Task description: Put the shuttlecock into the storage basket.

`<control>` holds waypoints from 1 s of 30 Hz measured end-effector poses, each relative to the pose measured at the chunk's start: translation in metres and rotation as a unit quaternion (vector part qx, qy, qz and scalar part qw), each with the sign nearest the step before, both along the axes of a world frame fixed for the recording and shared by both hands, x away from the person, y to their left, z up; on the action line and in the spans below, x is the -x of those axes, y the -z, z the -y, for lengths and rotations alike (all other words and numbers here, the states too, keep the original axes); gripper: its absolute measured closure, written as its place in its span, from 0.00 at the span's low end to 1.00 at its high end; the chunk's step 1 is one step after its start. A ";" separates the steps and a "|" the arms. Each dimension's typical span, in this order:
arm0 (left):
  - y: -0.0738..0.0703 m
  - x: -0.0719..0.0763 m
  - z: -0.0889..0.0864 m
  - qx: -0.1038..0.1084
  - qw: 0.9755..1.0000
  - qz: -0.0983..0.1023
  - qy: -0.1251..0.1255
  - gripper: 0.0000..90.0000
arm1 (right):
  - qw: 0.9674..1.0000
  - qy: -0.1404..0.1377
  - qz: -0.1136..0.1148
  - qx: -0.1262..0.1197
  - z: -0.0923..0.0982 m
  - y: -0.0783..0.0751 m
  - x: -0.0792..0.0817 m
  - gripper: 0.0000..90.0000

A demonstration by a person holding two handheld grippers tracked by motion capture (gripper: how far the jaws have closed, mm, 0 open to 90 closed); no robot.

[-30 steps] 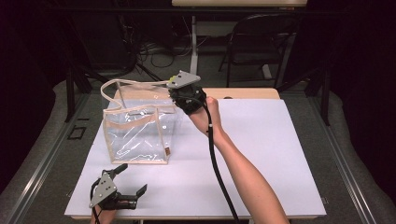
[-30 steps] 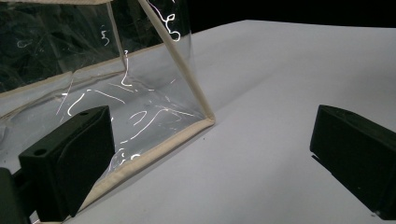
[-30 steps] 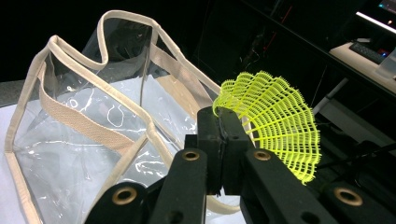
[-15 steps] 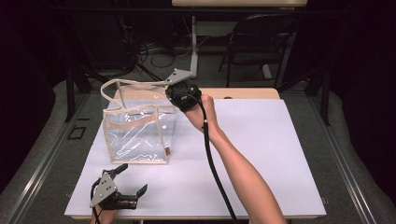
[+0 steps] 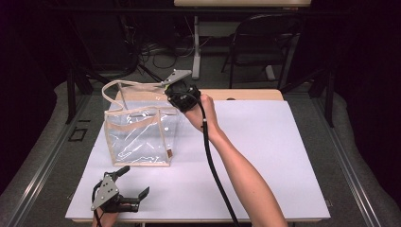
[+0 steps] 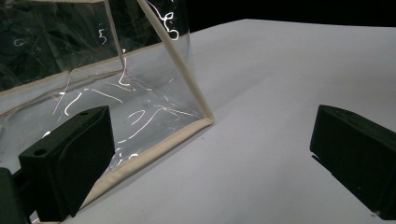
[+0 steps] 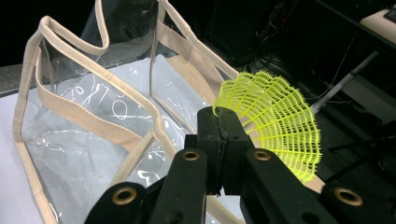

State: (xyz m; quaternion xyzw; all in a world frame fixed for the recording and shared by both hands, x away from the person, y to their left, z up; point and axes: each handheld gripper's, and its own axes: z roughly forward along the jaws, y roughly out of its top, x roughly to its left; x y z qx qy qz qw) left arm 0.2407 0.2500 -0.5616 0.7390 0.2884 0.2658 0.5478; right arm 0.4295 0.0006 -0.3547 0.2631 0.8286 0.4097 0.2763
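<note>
Jaws pinched on yellow shuttlecock [image 7: 275, 126] skirt

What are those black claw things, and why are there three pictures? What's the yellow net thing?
A person holds one grabbing tool in each hand. One picture looks down from above; the other two come from little cameras riding on the tools. On the white table stands a see-through bag with beige edges. The right tongs are shut on a yellow shuttlecock, the birdie you hit in badminton, right by the bag's top. The left tongs are open near the table's front edge, holding nothing.
</note>
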 end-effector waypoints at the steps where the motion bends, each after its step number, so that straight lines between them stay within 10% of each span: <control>1: 0.000 0.000 0.000 0.001 1.000 0.000 0.000 0.00 | 1.000 0.001 -0.003 0.001 0.000 0.001 -0.001 1.00; 30: 0.000 0.000 -0.001 0.003 1.000 0.000 -0.002 0.00 | 0.998 0.020 -0.061 -0.016 0.003 0.021 -0.020 0.99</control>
